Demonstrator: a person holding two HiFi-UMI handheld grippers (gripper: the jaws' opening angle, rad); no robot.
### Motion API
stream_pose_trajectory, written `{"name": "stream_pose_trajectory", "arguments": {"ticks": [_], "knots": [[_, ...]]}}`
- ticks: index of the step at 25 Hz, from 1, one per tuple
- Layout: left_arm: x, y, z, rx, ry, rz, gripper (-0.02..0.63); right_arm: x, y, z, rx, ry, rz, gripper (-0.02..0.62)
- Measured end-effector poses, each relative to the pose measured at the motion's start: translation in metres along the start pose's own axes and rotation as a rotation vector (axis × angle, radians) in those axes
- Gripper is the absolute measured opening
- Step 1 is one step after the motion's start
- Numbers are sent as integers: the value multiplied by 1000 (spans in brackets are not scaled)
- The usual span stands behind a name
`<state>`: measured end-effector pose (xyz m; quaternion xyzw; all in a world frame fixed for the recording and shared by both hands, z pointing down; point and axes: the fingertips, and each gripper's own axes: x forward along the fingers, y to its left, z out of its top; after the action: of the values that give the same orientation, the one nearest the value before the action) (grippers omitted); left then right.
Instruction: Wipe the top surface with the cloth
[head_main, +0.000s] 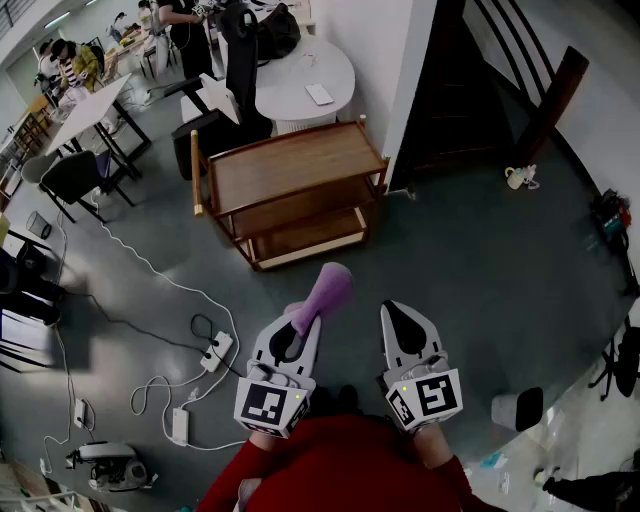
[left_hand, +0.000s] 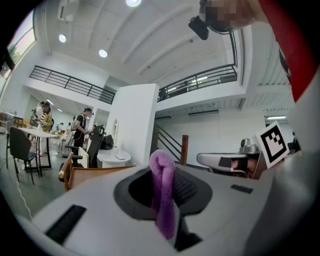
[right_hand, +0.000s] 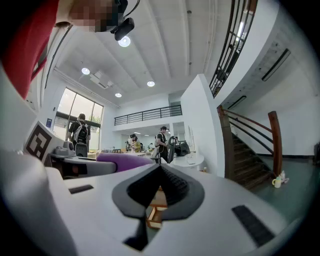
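— Left tool (head_main: 303, 322)?
— Clenched on the purple cloth (head_main: 326, 288), with a folded end poking out past the tips.
— Right tool (head_main: 396, 310)?
— Closed, tips together, gripping nothing. Held just beside the left.
— Wooden trolley (head_main: 295, 165)?
— Standing on the grey floor (head_main: 470, 270) ahead, well apart from both tools. Cloth up in the air, not touching its top surface.
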<state>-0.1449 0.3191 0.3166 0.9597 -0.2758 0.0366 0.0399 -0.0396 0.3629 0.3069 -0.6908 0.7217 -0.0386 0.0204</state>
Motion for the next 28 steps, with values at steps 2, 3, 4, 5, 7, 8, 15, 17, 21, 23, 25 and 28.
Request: {"name": "stream_pose_trajectory", "arguments": {"ticks": [2, 3, 4, 5, 7, 8, 15, 17, 21, 23, 25, 28], "knots": [[1, -7, 6, -21, -23, -9, 58, -4, -1, -1, 1, 4, -6, 11], [2, -9, 8, -26, -29, -11, 58, -6, -1, -1, 1, 5, -7, 12], [2, -10, 7, -25, -27, -11, 58, -7, -2, -1, 1, 6, -8, 12], [2, -10, 5, -19, -21, -7, 58, -7, -2, -1, 0, 5, -7, 12], [1, -9, 2, -4, -8, -3, 58, -7, -3, -1, -2, 2, -4, 12], [2, -10, 4, -7, -12, -4, 58, -7, -3, 0, -3, 1, -2, 11], [2, -13, 2, -4, 5, 0, 58, -9, -5, 1, 6, -6, 9, 12], [2, -13, 0, -9, 10, 4, 58, -10, -7, 1, 16, -9, 11, 12], [5, -11, -5, -25, 25, 11, 58, -11, -12, -4, 40, -6, 15, 12], [10, -10, -6, -23, 29, 19, 58, -11, -17, -6, 41, -2, 14, 12], [16, -8, -3, -20, 25, 29, 58, -11, -24, -4, 38, -5, 9, 12], [25, -4, 2, -8, 18, 38, 58, -8, -32, 0, 30, -17, 6, 12]]}}
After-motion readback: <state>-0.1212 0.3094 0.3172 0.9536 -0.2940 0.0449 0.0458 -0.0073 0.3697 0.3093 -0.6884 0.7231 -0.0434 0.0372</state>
